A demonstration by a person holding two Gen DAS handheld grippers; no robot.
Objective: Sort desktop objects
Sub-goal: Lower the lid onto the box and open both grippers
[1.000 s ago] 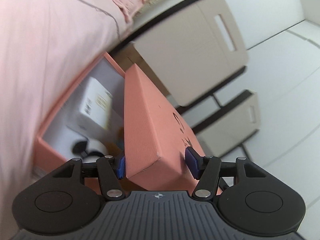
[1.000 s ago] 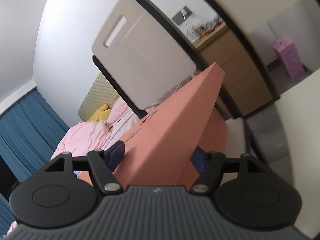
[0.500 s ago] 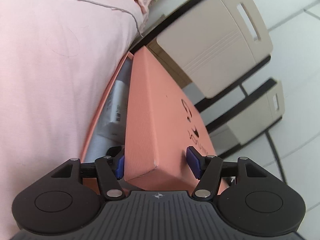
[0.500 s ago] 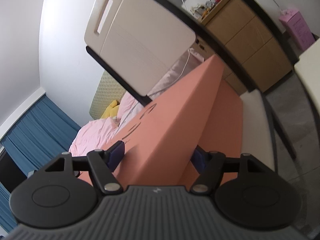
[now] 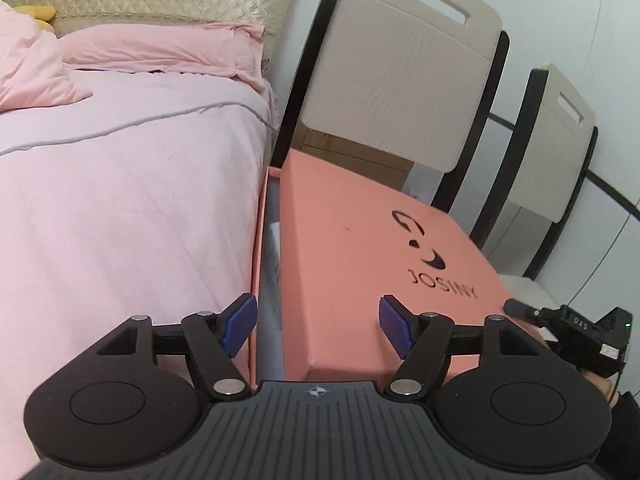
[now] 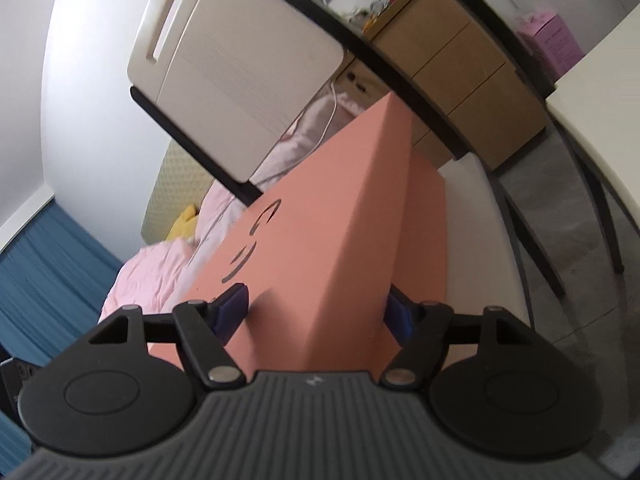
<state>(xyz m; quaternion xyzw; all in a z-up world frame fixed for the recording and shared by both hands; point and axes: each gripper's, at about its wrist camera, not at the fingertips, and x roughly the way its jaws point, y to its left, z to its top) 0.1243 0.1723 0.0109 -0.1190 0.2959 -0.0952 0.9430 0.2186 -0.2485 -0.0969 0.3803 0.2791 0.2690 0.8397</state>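
Observation:
A salmon-pink box lid (image 5: pixel 360 248) with a black JOSINY logo lies nearly flat over the matching box base (image 5: pixel 259 240). A narrow gap at the lid's left shows white items inside. My left gripper (image 5: pixel 318 328) straddles the lid's near left corner with its blue pads wide apart, not pressing. My right gripper (image 6: pixel 316 312) is shut on the lid (image 6: pixel 320 240) at its other near corner, one pad on top and one under. The right gripper also shows in the left wrist view (image 5: pixel 576 328).
A bed with pink bedding (image 5: pixel 120 180) runs along the box's left. Two beige chairs with black frames (image 5: pixel 404 72) stand behind the box. The box rests on a white seat (image 6: pixel 476 232). A wooden cabinet (image 6: pixel 452 60) and a white tabletop (image 6: pixel 600 92) lie to the right.
The lid has swung down from a steep tilt to nearly flat over the base, hiding most of the contents. My left pads have spread away from the lid's sides.

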